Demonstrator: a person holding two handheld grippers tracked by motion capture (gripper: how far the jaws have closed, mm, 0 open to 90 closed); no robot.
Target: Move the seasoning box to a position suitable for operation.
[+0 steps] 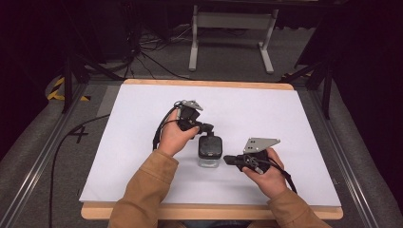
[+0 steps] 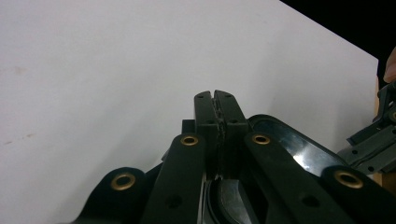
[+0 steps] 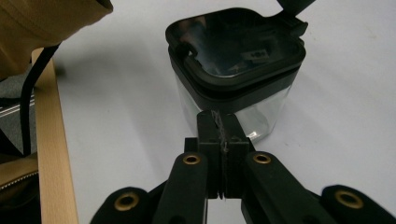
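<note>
A clear square container (image 1: 209, 152) with a glossy black lid (image 3: 233, 51) stands in the middle of the white table top (image 1: 138, 114). My left gripper (image 1: 209, 128) comes in from behind it with its jaws shut and empty; its tip (image 3: 293, 7) rests at the lid's far corner. From the left gripper view, the shut jaws (image 2: 217, 95) lie over the lid (image 2: 285, 140). My right gripper (image 1: 226, 159) is just right of the container, shut with nothing held. Its jaws (image 3: 219, 115) point at the clear wall (image 3: 261, 109), close to it or touching.
The table's wooden front edge (image 3: 49, 149) runs close below my hands. A tan sleeve (image 3: 42, 23) and a black cable (image 3: 28, 107) lie to the left in the right gripper view. A white stand (image 1: 233, 28) and floor cables (image 1: 157, 57) sit beyond the table.
</note>
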